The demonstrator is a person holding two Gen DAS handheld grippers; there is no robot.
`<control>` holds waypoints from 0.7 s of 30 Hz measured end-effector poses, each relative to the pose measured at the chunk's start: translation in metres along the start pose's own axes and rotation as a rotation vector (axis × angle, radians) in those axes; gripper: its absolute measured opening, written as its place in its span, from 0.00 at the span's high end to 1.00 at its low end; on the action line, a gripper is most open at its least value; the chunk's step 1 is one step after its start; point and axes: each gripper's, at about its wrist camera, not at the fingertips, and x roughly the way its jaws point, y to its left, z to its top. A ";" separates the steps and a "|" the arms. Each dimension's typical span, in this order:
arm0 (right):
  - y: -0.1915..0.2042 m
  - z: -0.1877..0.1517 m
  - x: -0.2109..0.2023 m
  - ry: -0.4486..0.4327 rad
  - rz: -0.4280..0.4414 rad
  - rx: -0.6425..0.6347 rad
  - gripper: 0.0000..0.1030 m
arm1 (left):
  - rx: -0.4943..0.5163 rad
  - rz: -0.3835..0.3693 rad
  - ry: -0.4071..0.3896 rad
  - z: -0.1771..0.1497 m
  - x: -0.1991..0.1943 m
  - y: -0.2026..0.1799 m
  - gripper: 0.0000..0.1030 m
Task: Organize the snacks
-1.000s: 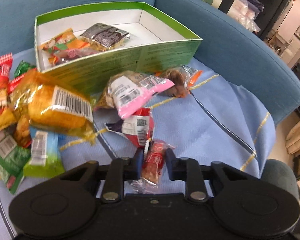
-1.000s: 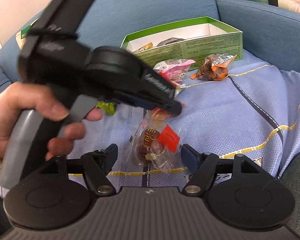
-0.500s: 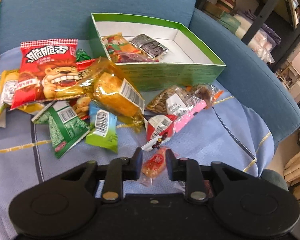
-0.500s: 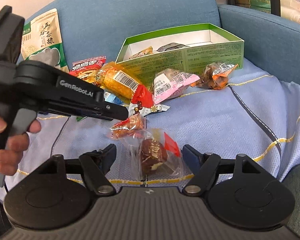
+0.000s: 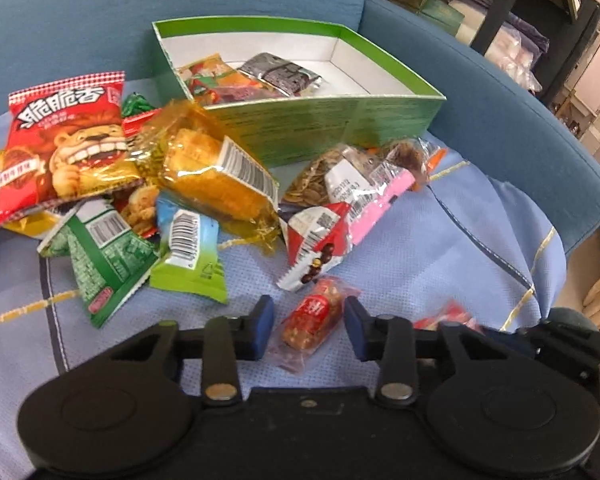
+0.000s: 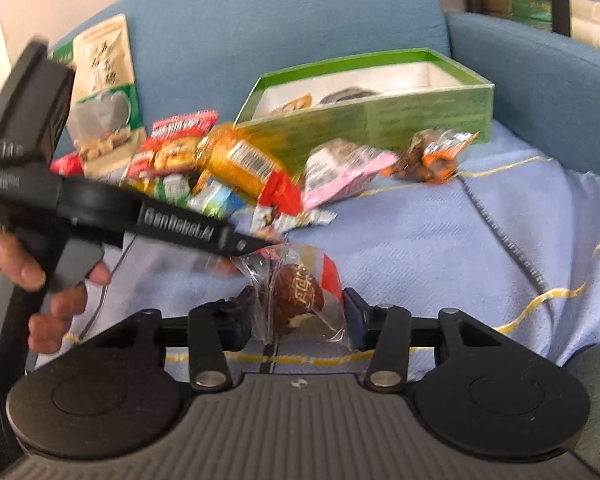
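A green box (image 5: 328, 128) with a white inside stands at the back of the blue cloth and holds a few snack packets; it also shows in the right wrist view (image 6: 380, 116). My left gripper (image 5: 306, 326) is open, and a small red-wrapped snack (image 5: 312, 320) lies on the cloth between its fingers, clear of both pads. My right gripper (image 6: 298, 314) is shut on a clear-wrapped brown snack with a red tab (image 6: 298, 292). The left gripper's body (image 6: 172, 224) reaches in from the left in the right wrist view.
A pile of snack packets lies left of the box: a red lion bag (image 5: 66, 144), an orange cake pack (image 5: 216, 176), green packets (image 5: 108, 256), a pink pack (image 5: 360, 188). A large pouch (image 6: 104, 88) leans on the sofa back. Sofa arm (image 5: 520, 128) at right.
My left gripper has opened and let go of the red-wrapped snack, which now lies on the cloth. My right gripper has closed on the clear-wrapped brown snack.
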 end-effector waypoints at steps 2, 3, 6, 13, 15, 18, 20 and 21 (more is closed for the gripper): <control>-0.003 0.006 -0.004 -0.026 -0.010 0.002 0.25 | -0.018 0.004 0.000 -0.001 -0.001 0.003 0.85; -0.005 0.009 -0.005 -0.036 -0.015 0.001 0.25 | -0.020 0.005 -0.002 -0.001 -0.001 0.002 0.87; -0.010 0.018 -0.006 -0.056 -0.024 0.004 0.25 | -0.004 0.009 -0.018 -0.005 -0.002 -0.003 0.89; -0.012 0.034 -0.004 -0.066 -0.036 -0.023 0.24 | -0.069 -0.059 -0.019 -0.006 -0.022 -0.004 0.89; -0.015 0.045 -0.005 -0.081 -0.023 -0.013 0.24 | -0.076 -0.080 -0.065 0.004 -0.039 -0.004 0.89; -0.018 0.068 -0.004 -0.108 0.000 0.013 0.24 | -0.083 -0.084 -0.145 0.032 -0.062 -0.005 0.89; -0.021 0.088 0.001 -0.135 0.009 0.009 0.24 | -0.101 -0.074 -0.193 0.052 -0.069 -0.004 0.89; -0.022 0.095 0.005 -0.143 0.009 0.004 0.24 | -0.106 -0.057 -0.219 0.063 -0.072 -0.004 0.89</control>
